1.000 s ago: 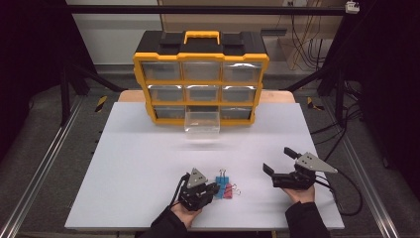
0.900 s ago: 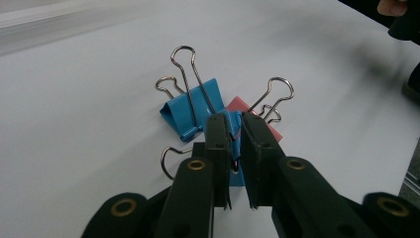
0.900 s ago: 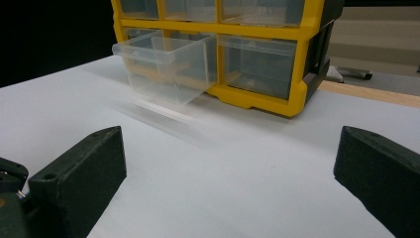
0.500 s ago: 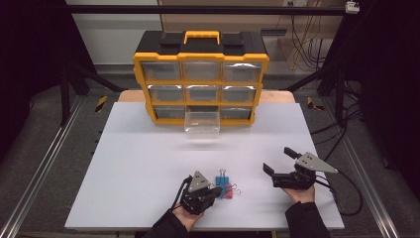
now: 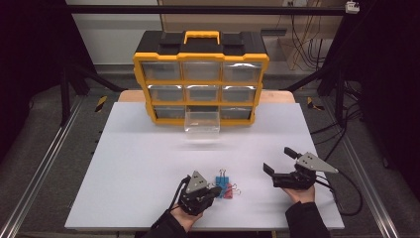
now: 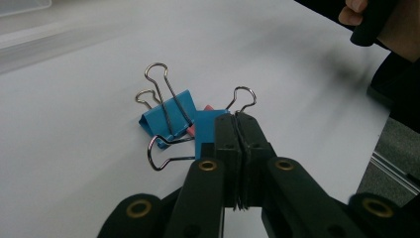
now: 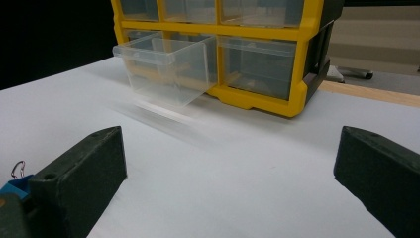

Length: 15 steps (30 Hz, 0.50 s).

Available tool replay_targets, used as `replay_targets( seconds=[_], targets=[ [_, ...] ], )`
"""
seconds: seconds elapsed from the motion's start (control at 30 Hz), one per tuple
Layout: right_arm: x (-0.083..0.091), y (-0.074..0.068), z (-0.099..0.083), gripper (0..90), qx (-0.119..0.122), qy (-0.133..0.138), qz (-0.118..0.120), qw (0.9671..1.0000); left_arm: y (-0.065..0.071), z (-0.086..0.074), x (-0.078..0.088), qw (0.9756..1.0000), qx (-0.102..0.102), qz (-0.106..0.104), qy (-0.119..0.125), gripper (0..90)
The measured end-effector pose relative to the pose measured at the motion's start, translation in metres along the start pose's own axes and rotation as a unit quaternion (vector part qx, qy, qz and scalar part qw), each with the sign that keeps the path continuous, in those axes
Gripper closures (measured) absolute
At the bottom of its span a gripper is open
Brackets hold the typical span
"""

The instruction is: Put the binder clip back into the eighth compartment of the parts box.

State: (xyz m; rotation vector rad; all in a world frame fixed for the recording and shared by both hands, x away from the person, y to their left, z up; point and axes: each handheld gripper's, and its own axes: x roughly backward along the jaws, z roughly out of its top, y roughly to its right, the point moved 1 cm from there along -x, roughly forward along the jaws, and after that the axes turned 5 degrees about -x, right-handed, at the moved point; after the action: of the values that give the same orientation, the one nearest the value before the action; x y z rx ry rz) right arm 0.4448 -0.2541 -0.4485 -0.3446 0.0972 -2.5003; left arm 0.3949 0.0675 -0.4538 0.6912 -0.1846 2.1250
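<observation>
Several binder clips, blue and pink [image 5: 225, 186], lie in a small heap near the table's front edge. In the left gripper view one blue clip [image 6: 171, 116] lies free with its wire handles up. A second blue clip [image 6: 205, 131] sits against the jaw tips, over a pink one [image 6: 208, 107]. My left gripper [image 5: 216, 190] [image 6: 236, 119] is shut, and that second clip's wire handle sticks out from between its tips. My right gripper [image 5: 280, 161] [image 7: 230, 173] rests to the right, open and holding nothing.
A yellow and black drawer organizer [image 5: 200, 79] [image 7: 257, 99] stands at the back of the white table [image 5: 138, 158]. One clear drawer [image 5: 202, 122] [image 7: 163, 69] is pulled out of its bottom row, tilted down toward the table. Dark frame rails flank the table.
</observation>
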Motion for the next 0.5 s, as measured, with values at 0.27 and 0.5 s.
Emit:
replay_targets(
  seconds=[0.27,0.5],
  targets=[
    [0.0,0.0,0.0,0.3,-0.003,-0.001,-0.002,1.0,-0.006,0.011,0.016,0.9999,0.0,0.004,0.015,87.9],
    [0.0,0.0,0.0,0.3,-0.001,-0.001,-0.001,1.0,-0.016,0.02,0.028,0.9996,-0.001,0.012,0.026,87.9]
  ],
)
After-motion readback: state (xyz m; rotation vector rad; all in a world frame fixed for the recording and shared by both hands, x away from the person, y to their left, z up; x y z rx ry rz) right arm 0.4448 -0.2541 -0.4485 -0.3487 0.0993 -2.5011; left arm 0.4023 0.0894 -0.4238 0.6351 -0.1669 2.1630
